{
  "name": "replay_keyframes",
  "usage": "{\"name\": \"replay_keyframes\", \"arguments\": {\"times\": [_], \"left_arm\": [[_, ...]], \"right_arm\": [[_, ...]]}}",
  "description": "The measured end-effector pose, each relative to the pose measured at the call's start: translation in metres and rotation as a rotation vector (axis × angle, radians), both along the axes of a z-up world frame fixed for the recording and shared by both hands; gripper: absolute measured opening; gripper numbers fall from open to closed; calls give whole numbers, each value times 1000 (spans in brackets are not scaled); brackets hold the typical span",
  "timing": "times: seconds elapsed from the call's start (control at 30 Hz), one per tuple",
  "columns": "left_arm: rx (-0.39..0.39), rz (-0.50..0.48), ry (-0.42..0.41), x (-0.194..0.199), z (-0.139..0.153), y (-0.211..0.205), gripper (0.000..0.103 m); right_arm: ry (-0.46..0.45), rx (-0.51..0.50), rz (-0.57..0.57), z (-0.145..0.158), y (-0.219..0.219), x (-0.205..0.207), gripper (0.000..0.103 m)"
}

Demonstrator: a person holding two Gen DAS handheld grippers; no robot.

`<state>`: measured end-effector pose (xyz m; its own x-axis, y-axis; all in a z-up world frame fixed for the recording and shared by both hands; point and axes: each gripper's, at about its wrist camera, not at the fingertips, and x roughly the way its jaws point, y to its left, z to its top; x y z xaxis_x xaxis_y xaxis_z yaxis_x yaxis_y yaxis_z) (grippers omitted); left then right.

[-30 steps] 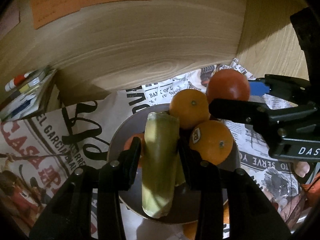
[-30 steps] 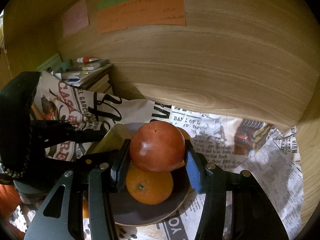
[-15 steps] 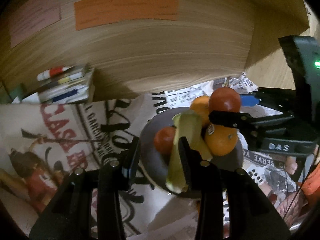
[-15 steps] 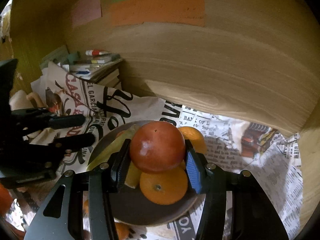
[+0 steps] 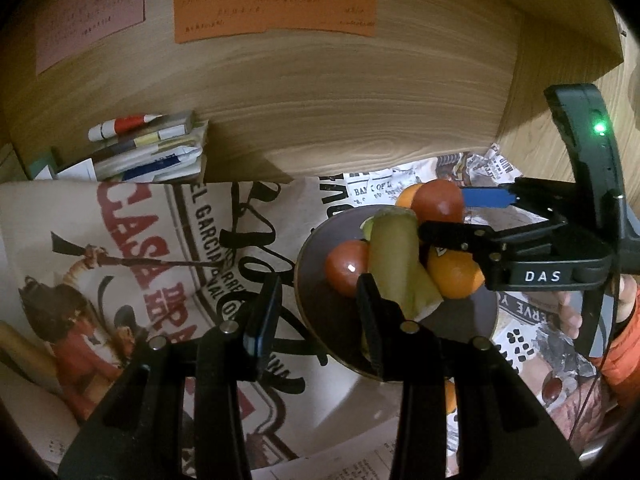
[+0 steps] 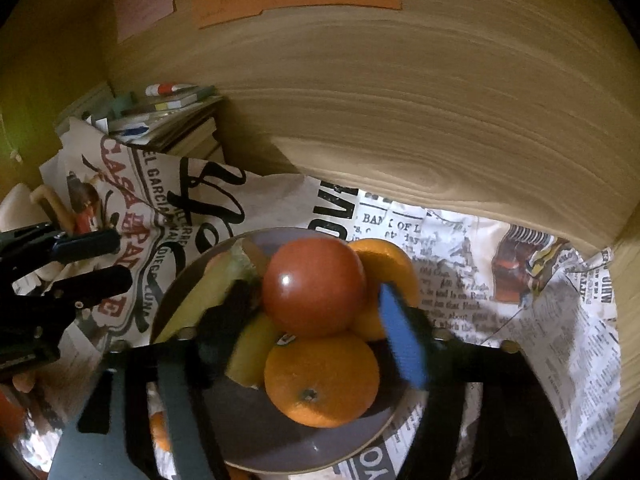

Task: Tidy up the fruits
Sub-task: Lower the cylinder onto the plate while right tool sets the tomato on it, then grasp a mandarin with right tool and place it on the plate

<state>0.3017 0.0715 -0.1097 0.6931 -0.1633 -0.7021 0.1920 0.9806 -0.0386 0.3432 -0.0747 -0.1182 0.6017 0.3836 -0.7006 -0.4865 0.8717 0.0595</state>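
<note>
A dark round plate [image 5: 312, 280] [image 6: 288, 440] on newspaper holds a yellow-green banana [image 5: 394, 256] [image 6: 192, 304], oranges [image 6: 320, 380] [image 5: 456, 276] and red round fruits [image 5: 346, 268]. A red fruit [image 6: 314, 286] [image 5: 438, 202] rests on top of the pile. My right gripper [image 6: 316, 328] is open, its jaws spread on either side of that red fruit, apart from it. My left gripper [image 5: 318, 312] is open and empty, drawn back to the left of the plate; it shows at the left edge of the right wrist view [image 6: 88, 260].
A wooden back wall [image 5: 320, 100] with coloured paper notes [image 5: 276, 10] stands behind. A stack of books and a marker [image 5: 148, 152] sits at the back left. Printed newspaper [image 6: 540, 320] covers the surface. Another orange [image 6: 160, 432] lies beside the plate's near edge.
My left gripper let go of the banana and pulled back left. My right gripper's jaws opened off the red fruit, which now rests on the pile.
</note>
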Motion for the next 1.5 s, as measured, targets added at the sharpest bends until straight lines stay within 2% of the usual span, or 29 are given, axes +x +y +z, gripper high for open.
{"name": "replay_keyframes", "arguments": {"times": [0.23,0.4,0.67,0.93,1.1,1.27,1.33,1.5], "left_arm": [[1,9,-17,-11,7,1,39],[3,19,-60,-32,22,1,40],[-9,30,-112,-66,34,-7,55],[-42,18,-40,-85,12,-18,57],[-63,3,29,-91,-11,-23,57],[-65,11,59,-95,-25,-25,57],[-69,8,69,-95,-29,-27,55],[-27,1,49,-95,-32,-37,54]], "right_arm": [[-25,-9,2,8,0,-10,69],[-79,16,-3,27,-5,-38,70],[-135,44,15,42,-10,-86,71],[-68,43,37,11,-13,-117,71],[33,22,54,-23,-12,-117,71],[80,16,78,-37,-9,-114,71],[96,20,87,-40,-7,-111,69],[114,-3,104,-47,-1,-108,54]]}}
